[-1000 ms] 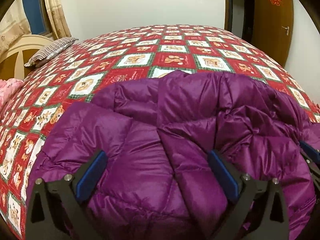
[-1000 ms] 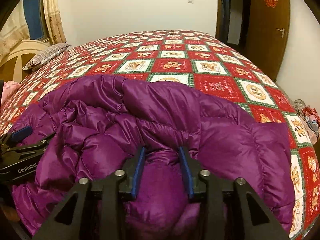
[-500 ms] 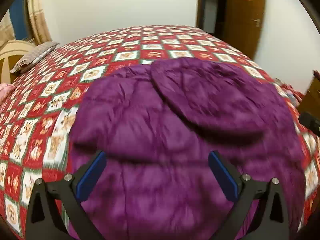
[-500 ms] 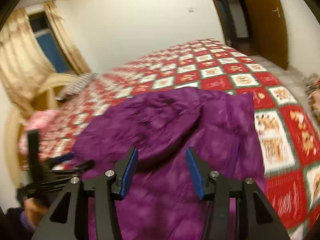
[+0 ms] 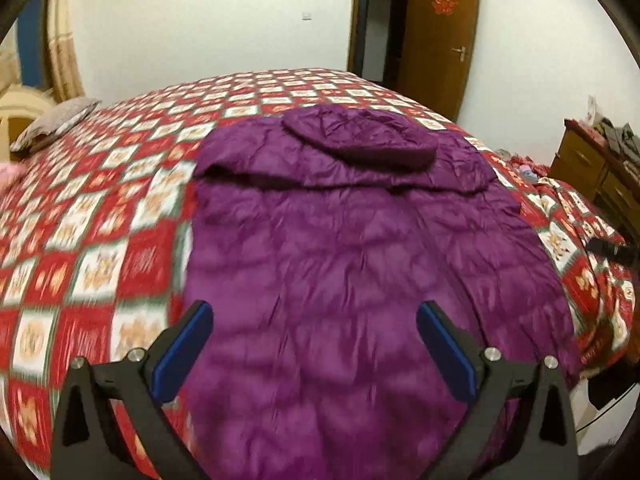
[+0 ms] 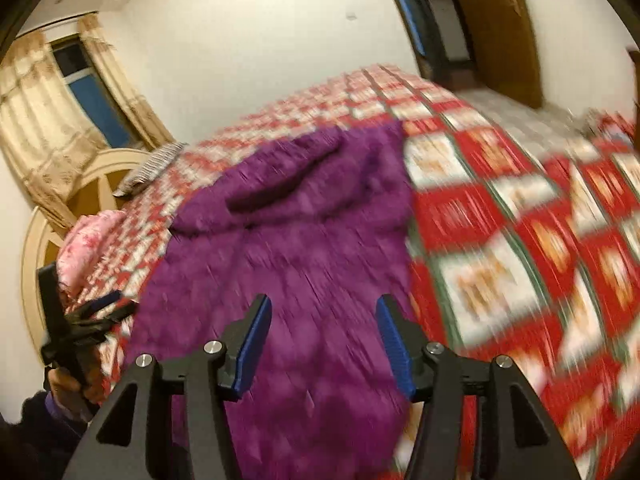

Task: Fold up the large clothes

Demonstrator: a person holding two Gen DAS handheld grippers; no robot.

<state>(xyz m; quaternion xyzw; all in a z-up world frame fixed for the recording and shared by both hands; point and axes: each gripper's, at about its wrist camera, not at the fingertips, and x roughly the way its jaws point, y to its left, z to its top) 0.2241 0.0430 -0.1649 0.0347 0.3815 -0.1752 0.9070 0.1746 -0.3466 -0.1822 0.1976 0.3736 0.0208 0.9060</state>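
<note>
Jacket (image 5: 352, 264): we see a purple quilted puffer lying spread on the bed (image 5: 100, 240), hood (image 5: 360, 140) at the far end, hem toward us; the upper part looks folded over the body
Weight and feel: we judge it light for its bulk, soft and springy; the shiny shell probably slides between pads
Fold behaviour: we expect the padding to push any crease back open, so each fold needs pressing flat
Where to hold: we would pinch a seam or the edge of the hem at the two near corners, one per hand, not the puffy panels
Left gripper (image 5: 316, 344): jaws spread wide, hovering above the near part of the jacket, nothing pinched
Right gripper (image 6: 324, 344): jaws opening, only air between the pads, jacket lying below them
Surroundings: striped pillow (image 5: 56, 122) and a pink bundle (image 6: 90, 240) by the headboard, well apart from the jacket; wooden dresser (image 5: 592, 168) beside the bed, open door (image 5: 436, 36) behind
Obstacles: we see nothing lying on the jacket; the bedspread around it is free, with more room on our left than toward the right edge of the bed
</note>
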